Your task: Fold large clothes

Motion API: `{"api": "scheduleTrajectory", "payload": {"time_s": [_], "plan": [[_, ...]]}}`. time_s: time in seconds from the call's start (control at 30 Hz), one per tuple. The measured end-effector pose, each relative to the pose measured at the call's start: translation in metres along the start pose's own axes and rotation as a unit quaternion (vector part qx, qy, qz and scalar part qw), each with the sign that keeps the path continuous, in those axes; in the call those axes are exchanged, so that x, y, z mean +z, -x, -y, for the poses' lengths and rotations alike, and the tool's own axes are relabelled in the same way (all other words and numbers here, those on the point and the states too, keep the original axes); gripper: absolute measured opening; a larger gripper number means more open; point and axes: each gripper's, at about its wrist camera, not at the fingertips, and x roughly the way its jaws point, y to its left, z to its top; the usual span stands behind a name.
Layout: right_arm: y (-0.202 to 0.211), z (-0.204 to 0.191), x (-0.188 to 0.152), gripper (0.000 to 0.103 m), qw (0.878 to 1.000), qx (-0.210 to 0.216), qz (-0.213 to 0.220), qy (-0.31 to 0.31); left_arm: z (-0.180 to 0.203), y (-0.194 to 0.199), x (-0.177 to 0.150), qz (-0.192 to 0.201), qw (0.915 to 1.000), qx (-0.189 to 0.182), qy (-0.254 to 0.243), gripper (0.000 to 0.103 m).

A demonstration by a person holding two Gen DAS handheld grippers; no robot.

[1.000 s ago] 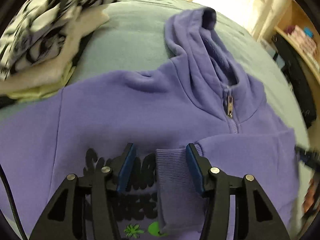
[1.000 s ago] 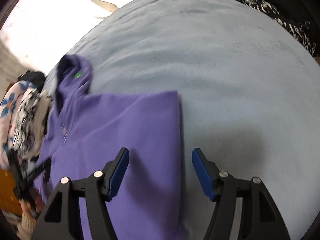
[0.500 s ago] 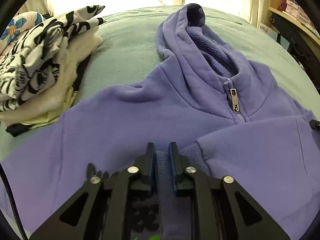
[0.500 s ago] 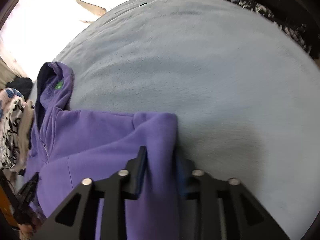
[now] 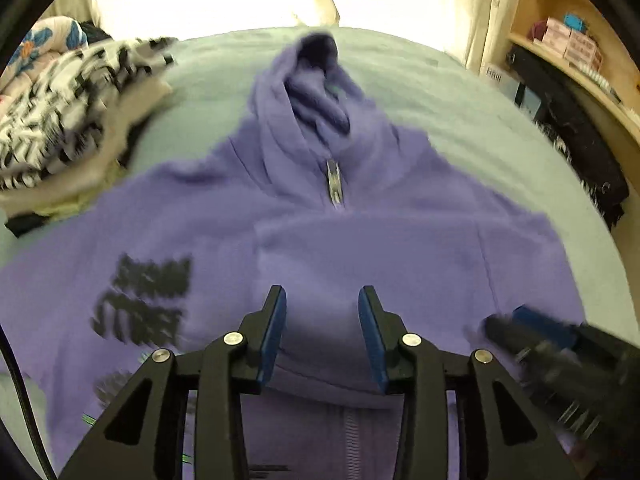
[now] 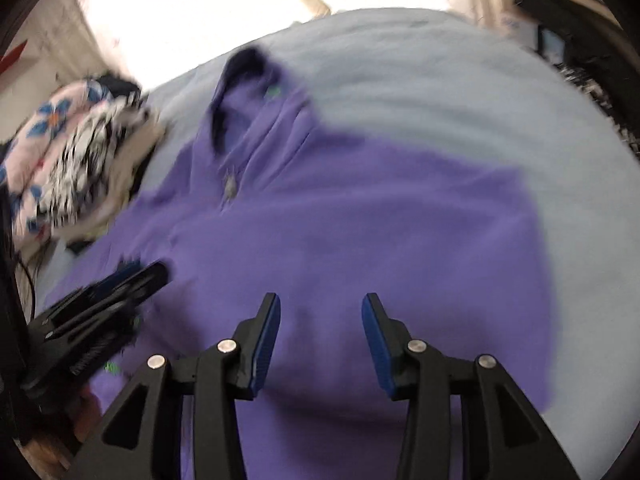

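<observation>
A purple zip hoodie (image 5: 360,220) lies front up on the bed, hood (image 5: 316,80) pointing away and its right sleeve folded across the chest. My left gripper (image 5: 322,312) hovers low over the folded sleeve. Its jaws are opening, and the fabric lies under them without the pads pressing it. In the right wrist view, my right gripper (image 6: 320,320) stands over the same hoodie (image 6: 360,220), its jaws also opening with nothing pinched. Each gripper shows blurred in the other's view: the right gripper (image 5: 532,332) and the left gripper (image 6: 132,280).
A pile of folded patterned clothes (image 5: 68,92) sits at the bed's far left, also seen as the pile (image 6: 72,160). The pale blue bed cover (image 6: 440,80) stretches right of the hoodie. A wooden shelf (image 5: 580,60) and dark clothing (image 5: 580,152) stand beyond the right edge.
Half a second ago both grippers were shut on purple fabric, the left on the cuff. Both jaws now stand apart and the sleeve lies across the chest. Both views have swung toward the hoodie's middle.
</observation>
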Motion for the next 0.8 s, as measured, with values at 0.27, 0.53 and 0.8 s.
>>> {"api": "scheduleTrajectory", "payload": {"time_s": [0.27, 0.53, 0.8], "plan": [[0.022, 0.07, -0.028, 0.033, 0.993, -0.118, 0.02, 0.0, -0.01, -0.012, -0.016, -0.02, 0.9993, -0.016, -0.029, 0.035], [0.043, 0.101, -0.038, 0.006, 0.994, -0.1, 0.019, -0.045, -0.007, 0.0, -0.021, -0.021, 0.9994, -0.01, -0.024, 0.035], [0.07, 0.079, -0.053, 0.029, 0.993, -0.084, 0.023, -0.077, -0.01, 0.048, -0.03, 0.002, 0.9998, 0.009, -0.016, 0.051]]}}
